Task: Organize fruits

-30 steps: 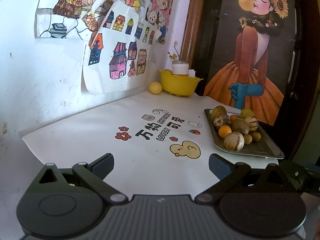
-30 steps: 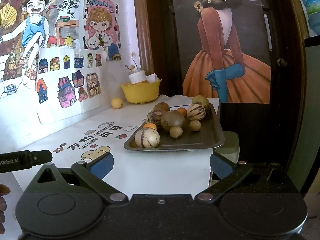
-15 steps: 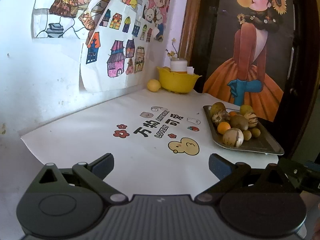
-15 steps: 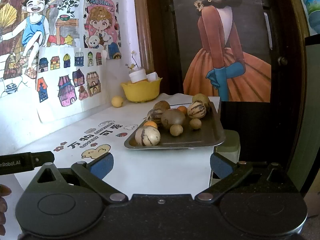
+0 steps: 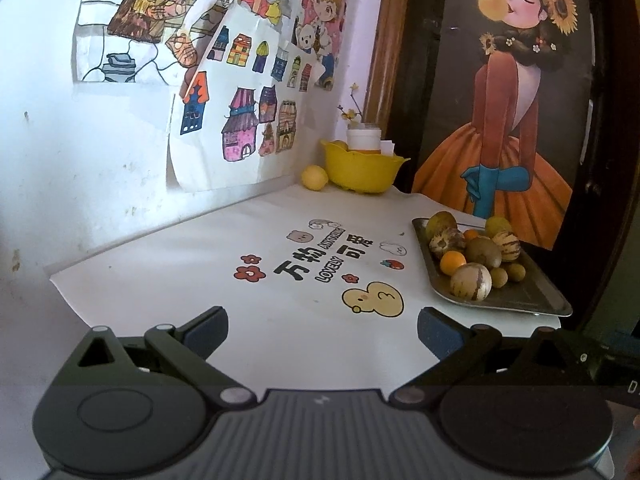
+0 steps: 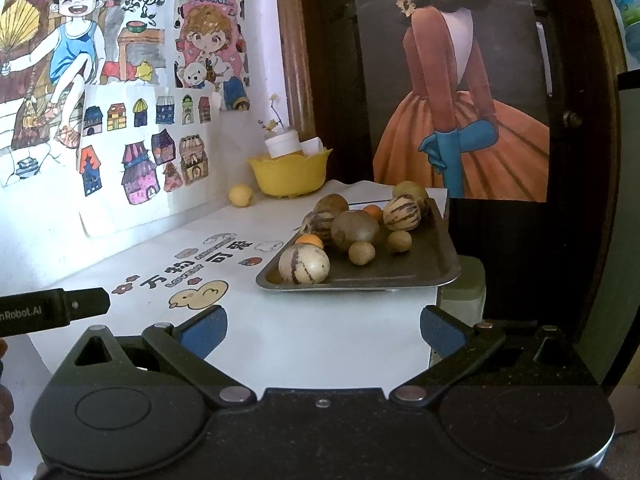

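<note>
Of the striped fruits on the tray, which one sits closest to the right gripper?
The pale striped fruit at the tray's near left corner, ahead of the right gripper. The other two striped ones lie farther back among the pile.

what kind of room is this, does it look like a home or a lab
Probably a home, perhaps a child's corner. Hand-coloured drawings are stuck on the wall, a cartoon-print cloth covers the table, and a metal tray of mixed fruit sits beside a yellow bowl.

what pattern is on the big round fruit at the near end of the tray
Cream with dark vertical stripes on the fruit; clearest in the right wrist view.
</note>
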Demonstrator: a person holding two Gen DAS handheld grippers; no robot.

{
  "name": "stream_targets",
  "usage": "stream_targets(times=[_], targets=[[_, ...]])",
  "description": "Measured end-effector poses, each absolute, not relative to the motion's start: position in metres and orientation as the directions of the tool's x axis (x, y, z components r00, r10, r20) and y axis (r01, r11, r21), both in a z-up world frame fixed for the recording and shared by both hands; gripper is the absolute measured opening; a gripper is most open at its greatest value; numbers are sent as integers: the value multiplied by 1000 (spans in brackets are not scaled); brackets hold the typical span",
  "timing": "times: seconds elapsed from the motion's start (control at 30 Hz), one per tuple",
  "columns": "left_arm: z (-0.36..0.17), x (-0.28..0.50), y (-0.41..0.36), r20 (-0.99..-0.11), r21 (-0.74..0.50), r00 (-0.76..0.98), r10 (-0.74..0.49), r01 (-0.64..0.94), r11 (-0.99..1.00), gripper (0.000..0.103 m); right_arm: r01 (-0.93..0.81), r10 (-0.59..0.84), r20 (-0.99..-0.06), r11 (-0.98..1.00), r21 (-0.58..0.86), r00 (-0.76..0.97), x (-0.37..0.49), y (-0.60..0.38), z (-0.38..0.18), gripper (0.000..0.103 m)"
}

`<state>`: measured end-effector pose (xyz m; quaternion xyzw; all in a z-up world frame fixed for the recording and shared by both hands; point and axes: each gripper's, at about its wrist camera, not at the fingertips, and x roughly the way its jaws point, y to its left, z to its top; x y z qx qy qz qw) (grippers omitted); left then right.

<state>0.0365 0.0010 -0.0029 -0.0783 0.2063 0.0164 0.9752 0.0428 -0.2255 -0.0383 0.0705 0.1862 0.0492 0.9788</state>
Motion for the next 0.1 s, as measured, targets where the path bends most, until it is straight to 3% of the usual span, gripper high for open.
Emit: stream_targets(times=[0.1], targets=[[-4,37,2,-409,-147,913,4,-70,987,102,-72,126,-362,985,159,924,43,-224,-39,102]])
